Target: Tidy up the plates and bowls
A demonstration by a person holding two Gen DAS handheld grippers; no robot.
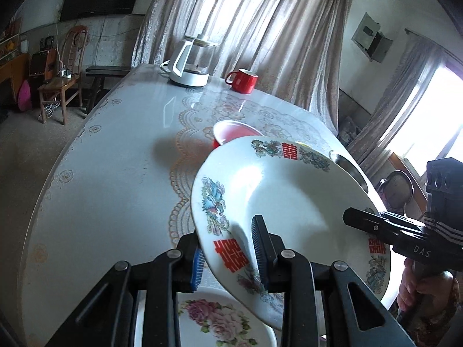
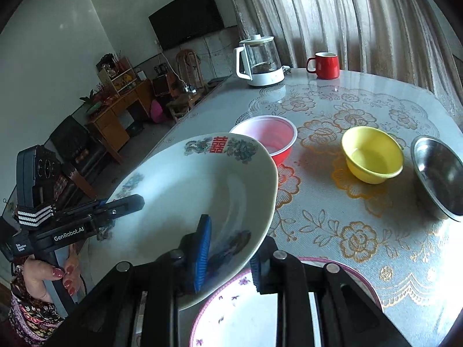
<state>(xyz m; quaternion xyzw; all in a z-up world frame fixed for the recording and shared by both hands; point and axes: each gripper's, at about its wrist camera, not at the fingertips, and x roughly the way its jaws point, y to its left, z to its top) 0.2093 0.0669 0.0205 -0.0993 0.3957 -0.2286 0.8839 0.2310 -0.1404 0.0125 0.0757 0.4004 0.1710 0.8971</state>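
Observation:
A white plate with red characters and dragon-phoenix prints (image 1: 289, 196) (image 2: 185, 202) is held tilted above the table by both grippers. My left gripper (image 1: 228, 257) is shut on its near rim, and shows at the left in the right wrist view (image 2: 124, 205). My right gripper (image 2: 228, 257) is shut on the opposite rim, and shows at the right in the left wrist view (image 1: 361, 222). Below lie a rose-print plate (image 1: 220, 321) and a purple-rimmed plate (image 2: 246, 309). A red bowl (image 2: 269, 138), a yellow bowl (image 2: 371, 156) and a steel bowl (image 2: 439, 176) stand beyond.
A glass kettle (image 2: 259, 60) and a red mug (image 2: 325, 65) stand at the table's far edge by the curtain. The table (image 1: 115, 150) has a lace-pattern cover. Chairs and a cabinet stand on the floor to the left.

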